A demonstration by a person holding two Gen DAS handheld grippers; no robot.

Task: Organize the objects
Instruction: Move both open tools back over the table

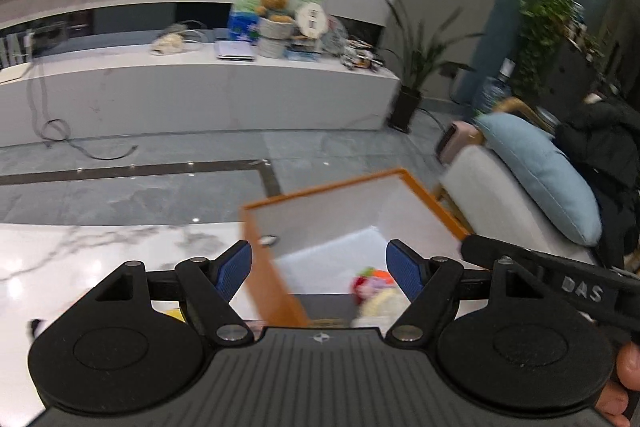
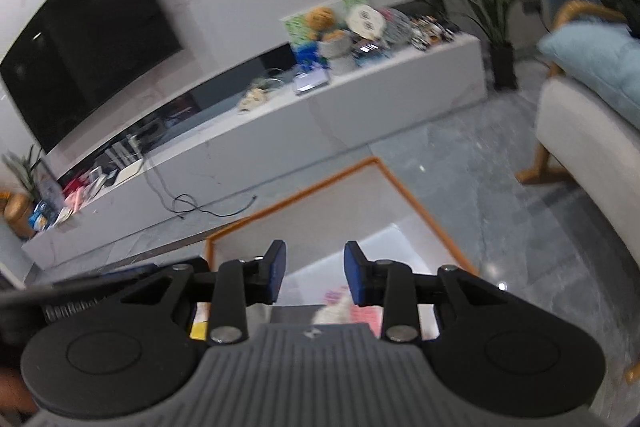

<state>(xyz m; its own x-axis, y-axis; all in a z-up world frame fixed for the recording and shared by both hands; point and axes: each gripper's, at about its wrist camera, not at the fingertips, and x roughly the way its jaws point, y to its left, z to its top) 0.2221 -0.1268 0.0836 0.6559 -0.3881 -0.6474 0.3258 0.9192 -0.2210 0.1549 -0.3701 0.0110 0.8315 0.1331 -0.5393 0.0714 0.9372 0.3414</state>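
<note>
The left gripper [image 1: 319, 267] and right gripper [image 2: 315, 275] are both hovering spread and empty above the orange-rimmed white storage box [image 1: 430, 205], near small colourful toys [image 1: 374, 285] lying inside it.

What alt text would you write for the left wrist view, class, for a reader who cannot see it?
Open left tongs hover over an orange-rimmed white box holding blurred colourful items, beside a marble table. Beyond lie a grey floor, a white TV bench and a sofa with a blue cushion.
</note>
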